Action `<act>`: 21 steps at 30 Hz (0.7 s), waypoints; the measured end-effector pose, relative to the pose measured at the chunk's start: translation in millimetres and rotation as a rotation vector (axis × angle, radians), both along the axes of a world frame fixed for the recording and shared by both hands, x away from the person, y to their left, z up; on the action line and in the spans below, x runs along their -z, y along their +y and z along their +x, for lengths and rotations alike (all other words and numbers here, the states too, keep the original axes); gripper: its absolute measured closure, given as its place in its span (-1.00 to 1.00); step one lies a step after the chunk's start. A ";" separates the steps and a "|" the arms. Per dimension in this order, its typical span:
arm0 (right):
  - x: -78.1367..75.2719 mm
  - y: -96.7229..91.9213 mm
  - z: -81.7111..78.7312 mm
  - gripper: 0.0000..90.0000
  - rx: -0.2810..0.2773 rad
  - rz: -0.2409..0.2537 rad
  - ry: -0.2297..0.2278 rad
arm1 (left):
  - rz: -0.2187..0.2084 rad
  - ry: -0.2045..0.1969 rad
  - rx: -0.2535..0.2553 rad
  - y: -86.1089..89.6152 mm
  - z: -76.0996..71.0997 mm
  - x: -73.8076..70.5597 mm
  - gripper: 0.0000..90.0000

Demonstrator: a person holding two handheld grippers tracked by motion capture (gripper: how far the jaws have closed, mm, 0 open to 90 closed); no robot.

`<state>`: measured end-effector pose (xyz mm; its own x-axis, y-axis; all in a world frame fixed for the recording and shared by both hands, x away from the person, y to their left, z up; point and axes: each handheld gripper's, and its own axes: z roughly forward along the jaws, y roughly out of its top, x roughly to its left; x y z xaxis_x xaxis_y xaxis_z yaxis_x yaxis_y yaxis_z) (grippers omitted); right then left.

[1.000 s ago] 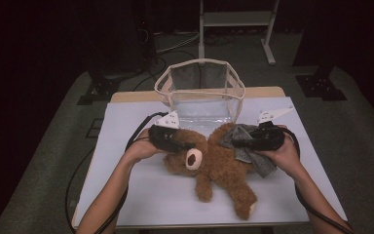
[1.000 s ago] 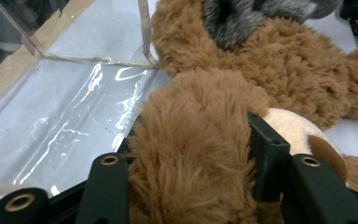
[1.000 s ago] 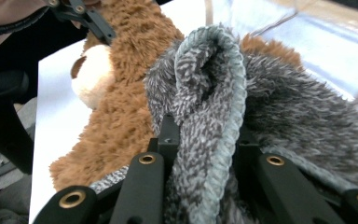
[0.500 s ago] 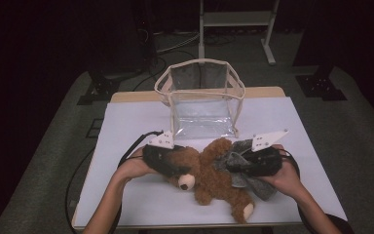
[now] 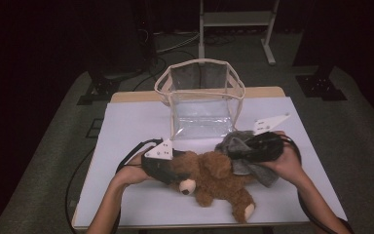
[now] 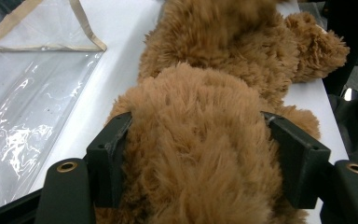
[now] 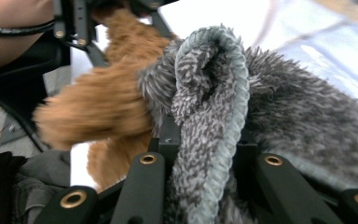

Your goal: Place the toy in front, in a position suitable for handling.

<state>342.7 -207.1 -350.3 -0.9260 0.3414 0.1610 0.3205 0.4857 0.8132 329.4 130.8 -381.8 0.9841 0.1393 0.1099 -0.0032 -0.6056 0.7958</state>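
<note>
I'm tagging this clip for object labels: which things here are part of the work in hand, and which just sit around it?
In use:
- fluffy brown teddy bear, left gripper closed around it
- shaggy grey cloth, pinched in right gripper
- clear plastic bag with beige trim, standing open behind them

Lying about:
- white metal stand on the floor

I see a clear plastic bag (image 5: 202, 105) with beige trim standing open at the centre of the high view, on the white table (image 5: 126, 126). A metal stand (image 5: 236, 22) occupies the upper centre (its legs rest on the grey floor mat (image 5: 350, 131)). Black cables (image 5: 175, 41) lie upper left of centre.
</note>
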 end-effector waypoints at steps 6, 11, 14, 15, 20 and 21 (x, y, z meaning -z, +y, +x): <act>4.4 40.4 -2.4 0.59 -0.081 -0.065 0.011 | 0.015 -0.018 0.004 -0.6 -3.9 -0.2 -0.33; 9.6 14.6 -11.3 0.60 -0.050 -0.037 0.010 | 0.027 -0.028 0.003 -0.6 -6.3 -1.5 -0.33; 15.0 -11.6 -18.1 0.60 -0.009 -0.017 0.021 | 0.030 -0.032 0.003 -0.4 -6.8 -2.0 -0.34; 17.2 -21.5 -21.1 0.60 0.009 -0.014 0.028 | 0.029 -0.032 0.003 -0.2 -7.0 -1.9 -0.34; 29.3 -66.6 -33.8 0.60 0.103 -0.001 0.055 | 0.019 -0.034 0.008 -1.0 -8.4 -2.6 -0.34; 30.3 -72.9 -34.5 0.60 0.118 0.000 0.057 | 0.025 -0.036 0.008 -1.2 -8.6 -3.2 -0.34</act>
<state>308.2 -280.0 -380.7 -0.8686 0.4480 0.2116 0.4210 0.4421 0.7921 320.7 129.6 -378.6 0.9806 0.1278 0.1488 -0.0368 -0.6254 0.7795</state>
